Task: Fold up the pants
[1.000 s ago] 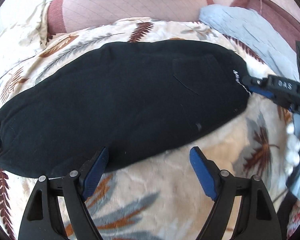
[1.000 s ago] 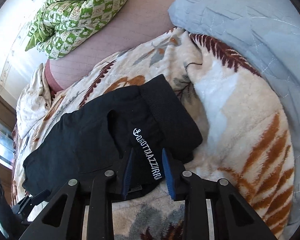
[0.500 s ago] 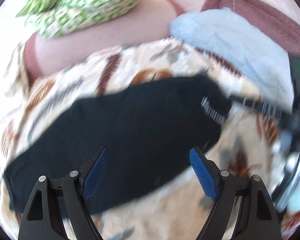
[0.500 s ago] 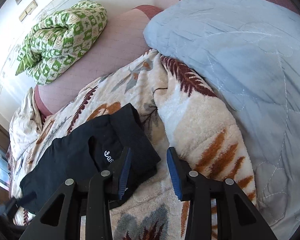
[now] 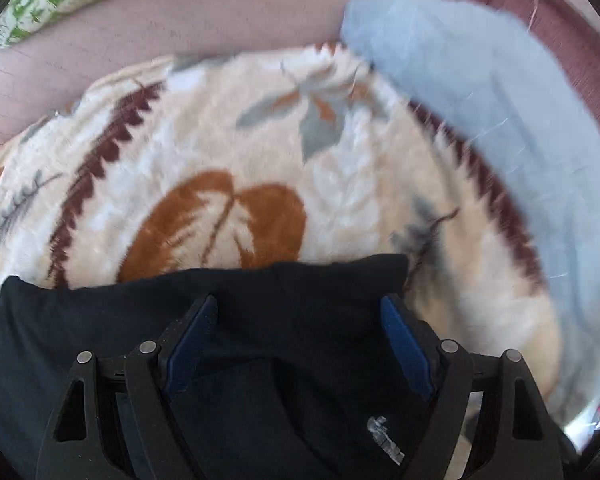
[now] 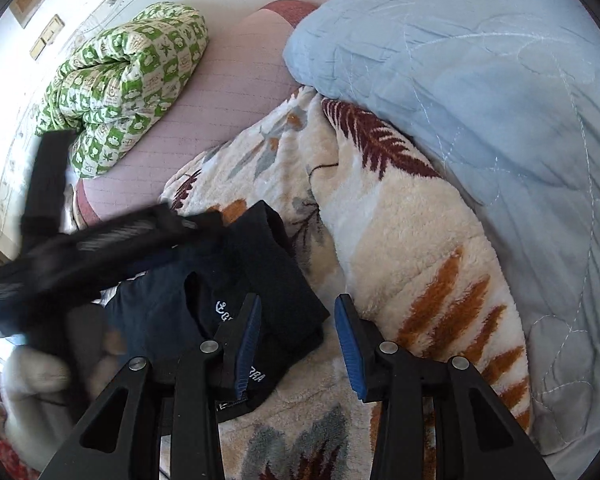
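Black pants [image 6: 236, 280] lie on the leaf-print fleece blanket [image 6: 400, 240], waistband end near the right gripper [image 6: 298, 340]. Soft, limp, light knit, likely to sag; best taken at waistband or hem corners. Right gripper part-open, holding nothing; left gripper [image 5: 300, 344] wide open above the fabric. Blue quilt [image 6: 480, 80] crowds the right side.

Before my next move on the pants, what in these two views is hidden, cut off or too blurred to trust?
- Black pants: left wrist view, leg end cut off by bottom edge and tool frame.
- White lettering: right wrist view, partly covered by the right tool's finger.
- Left tool: right wrist view, motion-blurred; tips indistinct.
- Leaf blanket: left wrist view, smeared.
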Demonstrator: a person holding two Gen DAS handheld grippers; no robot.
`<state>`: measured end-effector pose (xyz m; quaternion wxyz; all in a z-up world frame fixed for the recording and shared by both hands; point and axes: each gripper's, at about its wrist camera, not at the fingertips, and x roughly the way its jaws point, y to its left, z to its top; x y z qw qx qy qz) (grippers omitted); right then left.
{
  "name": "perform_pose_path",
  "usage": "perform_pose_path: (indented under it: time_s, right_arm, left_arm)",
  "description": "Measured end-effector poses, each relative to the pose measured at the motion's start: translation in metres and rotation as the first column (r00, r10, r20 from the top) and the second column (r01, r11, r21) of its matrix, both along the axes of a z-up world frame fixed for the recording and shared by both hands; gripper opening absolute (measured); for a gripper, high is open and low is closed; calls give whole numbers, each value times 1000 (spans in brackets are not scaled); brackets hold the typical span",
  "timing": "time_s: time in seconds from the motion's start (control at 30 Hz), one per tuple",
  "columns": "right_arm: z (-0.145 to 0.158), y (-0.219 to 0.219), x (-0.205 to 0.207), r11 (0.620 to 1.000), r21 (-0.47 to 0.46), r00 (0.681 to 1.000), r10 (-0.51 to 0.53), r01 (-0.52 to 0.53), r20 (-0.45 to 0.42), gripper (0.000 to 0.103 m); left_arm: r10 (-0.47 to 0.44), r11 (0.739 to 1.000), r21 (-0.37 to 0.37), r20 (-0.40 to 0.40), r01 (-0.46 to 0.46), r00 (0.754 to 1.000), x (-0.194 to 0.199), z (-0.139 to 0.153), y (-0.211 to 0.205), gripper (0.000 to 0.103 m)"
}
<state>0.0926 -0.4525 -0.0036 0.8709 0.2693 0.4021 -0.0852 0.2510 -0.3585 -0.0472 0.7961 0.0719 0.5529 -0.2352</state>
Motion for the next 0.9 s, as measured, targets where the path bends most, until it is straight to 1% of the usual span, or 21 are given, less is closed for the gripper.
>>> perform_pose_path:
  time_s: [0.07,0.13,0.2,0.27,0.3,0.33,0.4,0.43,0.5,0.53,0.6,0.63,0.67,0.7,0.73,0.77,0.8,0.9]
  right_arm:
    - [0,-1,1,1000,-1,1000,1,-1,3,42]
    - [0,0,1,1000,-13,1000,6,-6,8,42]
    - [1,2,1,1000,-17,1000,12,-12,21,42]
    - [3,6,0,999,-24,999,22,-21,41,46]
    - [4,9,-1,999,-30,998,31,-30,53,51]
    - [6,13,-2,998,-40,997,41,-38,65,55]
    - [9,27,-3,995,-81,994,67,-60,81,60]
    - [10,34,-4,992,-101,993,80,-71,82,61]
    - [9,54,-4,984,-136,990,122,-112,73,61]
    - [7,65,-3,979,-152,987,146,-135,61,61]
    - [4,93,1,963,-198,982,189,-180,25,61]
    - [5,112,4,950,-216,973,231,-224,8,61]
    - [8,134,8,933,-234,960,281,-274,-6,61]
    - [11,153,12,917,-247,948,319,-313,-16,61]
    - [15,180,19,895,-251,927,374,-369,-27,61]
    - [20,208,27,868,-240,897,440,-435,-39,61]
    - [23,229,33,841,-227,868,494,-492,-49,61]
    - [34,322,68,713,-150,728,677,-685,-108,61]
  left_arm:
    - [-7,1000,-6,24,7,1000,-3,2,0,83]
    - [-12,998,-56,8,12,1000,-7,14,10,83]
    - [-1,993,-119,-1,1,1000,-13,33,34,83]
    - [24,980,-196,18,-20,1000,-25,57,78,83]
    - [40,975,-219,27,-33,999,-31,64,99,83]
    - [69,967,-247,39,-57,997,-40,74,131,83]
    - [140,956,-269,61,-119,988,-52,86,188,83]
    - [190,949,-269,74,-164,979,-59,89,218,83]
    - [299,924,-276,94,-264,950,-76,94,282,83]
    - [361,903,-284,93,-323,928,-88,92,318,83]
    - [449,859,-310,78,-407,890,-105,85,371,83]
    - [491,834,-326,70,-445,868,-113,80,396,83]
    - [532,808,-338,67,-483,844,-122,75,420,83]
    - [561,788,-348,67,-508,825,-128,69,439,83]
    - [586,769,-357,61,-531,808,-132,61,456,83]
    - [601,753,-364,43,-547,798,-132,51,471,83]
    - [606,743,-375,25,-554,795,-134,43,482,83]
    - [619,712,-415,-9,-566,785,-139,19,504,83]
